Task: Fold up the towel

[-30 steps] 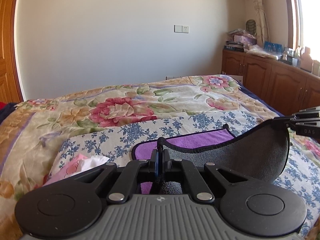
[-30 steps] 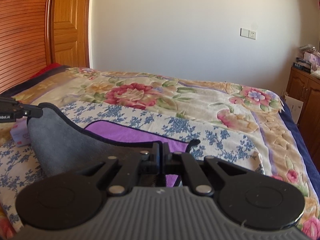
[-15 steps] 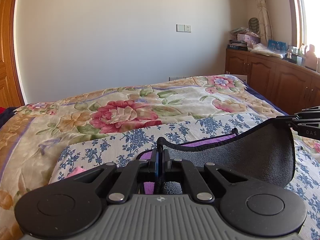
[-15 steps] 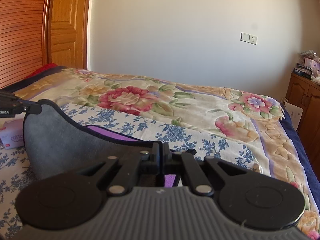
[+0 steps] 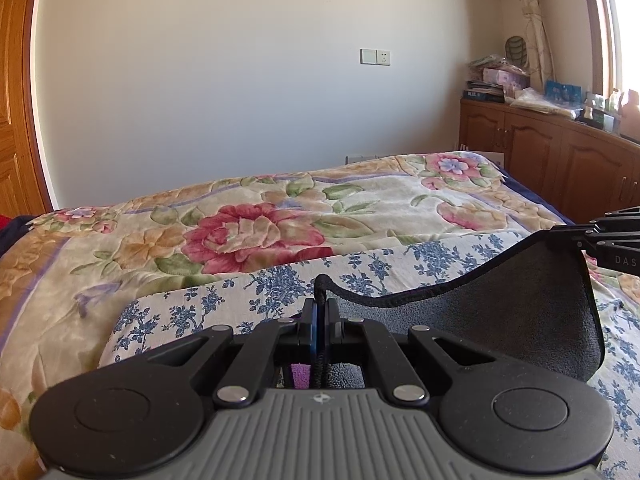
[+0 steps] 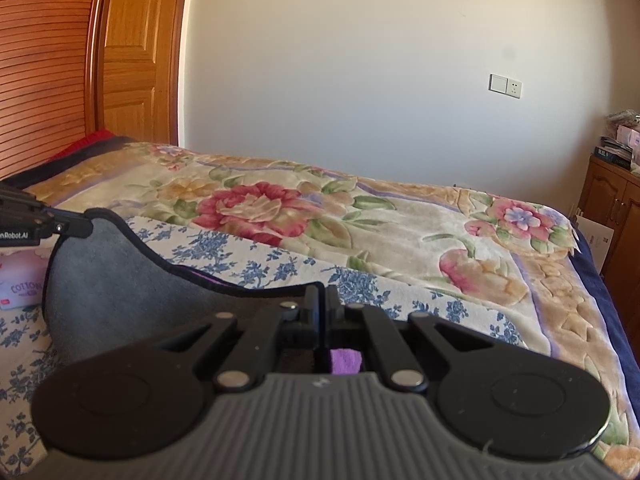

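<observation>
The towel (image 5: 500,320) is grey on one face and purple on the other, with a dark hem. It hangs lifted between my two grippers above the blue-flowered cloth (image 5: 280,292) on the bed. My left gripper (image 5: 320,304) is shut on one towel corner. My right gripper (image 6: 322,300) is shut on the other corner; the towel (image 6: 120,280) sags between them. Each gripper shows at the edge of the other's view, the right one (image 5: 600,240) and the left one (image 6: 48,224). A strip of purple (image 6: 346,360) shows under the right gripper.
The bed carries a floral blanket (image 5: 256,232). A tissue pack (image 6: 20,280) lies on the bed to the left. Wooden cabinets (image 5: 560,160) with clutter stand along the right wall. A wooden door (image 6: 132,60) stands at the left.
Both grippers have carried the towel's held edge forward and up. The purple face that lay open on the bed is now almost wholly covered by the grey side.
</observation>
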`<state>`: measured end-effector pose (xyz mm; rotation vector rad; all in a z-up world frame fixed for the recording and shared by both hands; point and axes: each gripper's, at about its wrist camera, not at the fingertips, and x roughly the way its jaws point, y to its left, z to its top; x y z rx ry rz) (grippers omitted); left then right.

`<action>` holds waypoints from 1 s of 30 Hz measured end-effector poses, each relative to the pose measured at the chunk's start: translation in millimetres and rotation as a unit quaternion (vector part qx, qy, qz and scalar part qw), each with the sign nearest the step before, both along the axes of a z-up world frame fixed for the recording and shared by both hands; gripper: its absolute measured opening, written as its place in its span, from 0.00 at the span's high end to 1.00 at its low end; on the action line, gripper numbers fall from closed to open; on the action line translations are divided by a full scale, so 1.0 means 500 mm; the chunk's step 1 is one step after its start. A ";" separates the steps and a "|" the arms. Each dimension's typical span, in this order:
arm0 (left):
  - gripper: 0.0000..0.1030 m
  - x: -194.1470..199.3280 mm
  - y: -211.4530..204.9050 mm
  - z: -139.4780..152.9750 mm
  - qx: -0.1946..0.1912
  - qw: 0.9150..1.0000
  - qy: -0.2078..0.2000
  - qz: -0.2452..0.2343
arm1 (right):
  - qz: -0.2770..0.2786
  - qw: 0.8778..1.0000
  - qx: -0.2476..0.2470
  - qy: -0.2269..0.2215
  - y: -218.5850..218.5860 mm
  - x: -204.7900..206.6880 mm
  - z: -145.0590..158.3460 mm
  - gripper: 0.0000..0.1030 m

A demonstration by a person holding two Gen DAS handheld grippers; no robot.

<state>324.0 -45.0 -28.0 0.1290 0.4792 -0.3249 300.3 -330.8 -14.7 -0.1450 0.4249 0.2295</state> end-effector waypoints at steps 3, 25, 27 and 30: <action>0.96 0.010 0.001 -0.006 0.001 1.000 -0.001 0.003 | 0.000 1.000 -0.004 -0.001 0.001 0.011 -0.006 0.97; 0.96 0.084 -0.005 -0.038 0.011 1.000 -0.012 0.026 | -0.016 0.999 -0.035 0.003 -0.010 0.087 -0.041 0.97; 0.96 0.091 -0.008 -0.040 0.013 0.999 -0.012 0.027 | -0.017 0.999 -0.039 0.004 -0.010 0.095 -0.046 0.97; 0.96 0.101 -0.011 -0.044 0.015 0.999 -0.012 0.030 | -0.020 0.999 -0.039 0.007 -0.010 0.108 -0.054 0.97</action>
